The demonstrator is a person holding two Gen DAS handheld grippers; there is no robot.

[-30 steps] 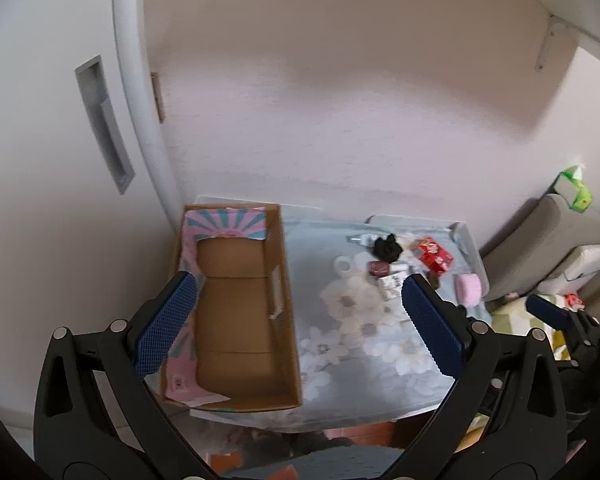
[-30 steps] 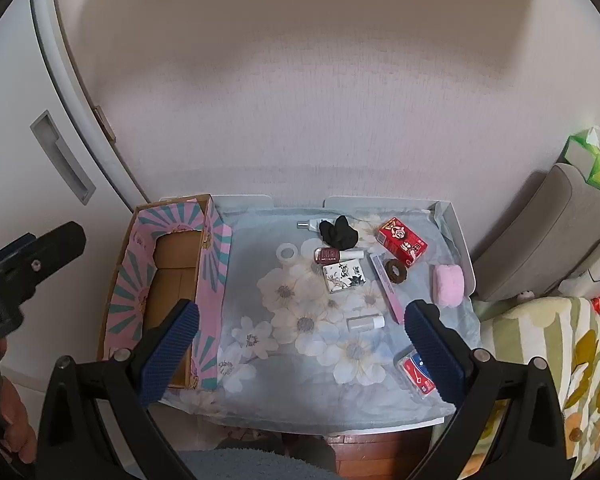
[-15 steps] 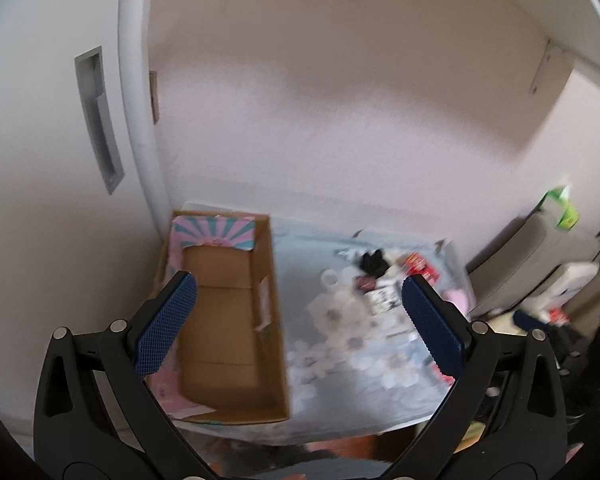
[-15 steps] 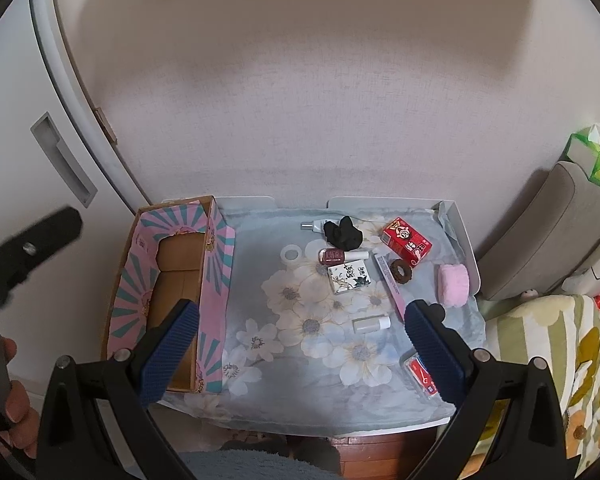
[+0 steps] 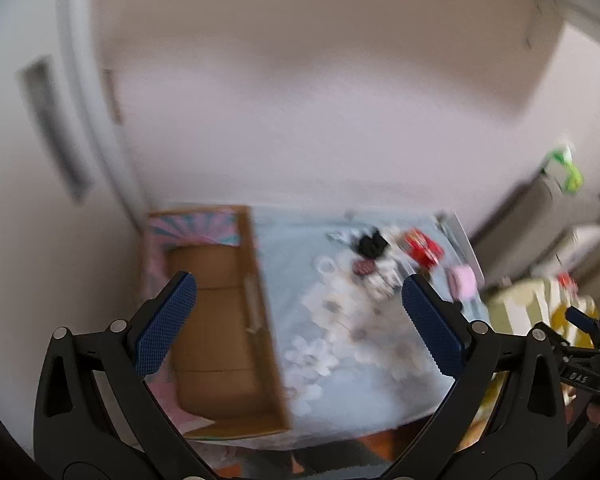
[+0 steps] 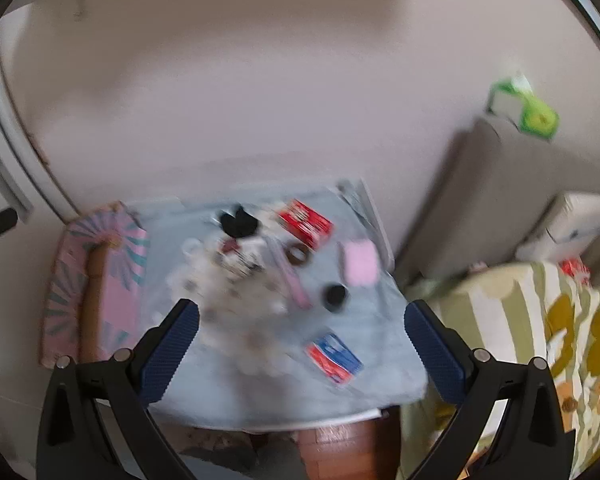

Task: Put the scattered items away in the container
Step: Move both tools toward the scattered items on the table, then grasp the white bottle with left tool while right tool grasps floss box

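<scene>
Both views are blurred by motion. A long cardboard box point(image 5: 220, 320) with a pink and teal patterned rim lies open at the table's left side, also seen as the box point(image 6: 96, 292). Scattered on the floral cloth are a black fabric piece point(image 6: 238, 222), a red packet point(image 6: 306, 224), a pink sponge point(image 6: 360, 262), a brown ring point(image 6: 298, 256), a pink strip point(image 6: 292, 280), a small dark round thing point(image 6: 335, 296) and a red-blue packet point(image 6: 334, 358). My left gripper point(image 5: 298, 312) hangs open high above the box and cloth. My right gripper point(image 6: 300, 336) is open above the cloth's front, holding nothing.
The table point(image 6: 360, 200) stands against a pale wall with a white door point(image 5: 28, 160) at left. A grey cushion point(image 6: 500, 200), a green tissue pack point(image 6: 524, 108) and a striped floral blanket point(image 6: 540, 320) crowd the right side. The right gripper's tip point(image 5: 584, 320) shows at far right.
Both cameras have swung: the right view has turned rightward, so the table sits further left and the cushion fills more. The left view has shifted and blurred. Both grippers stay open.
</scene>
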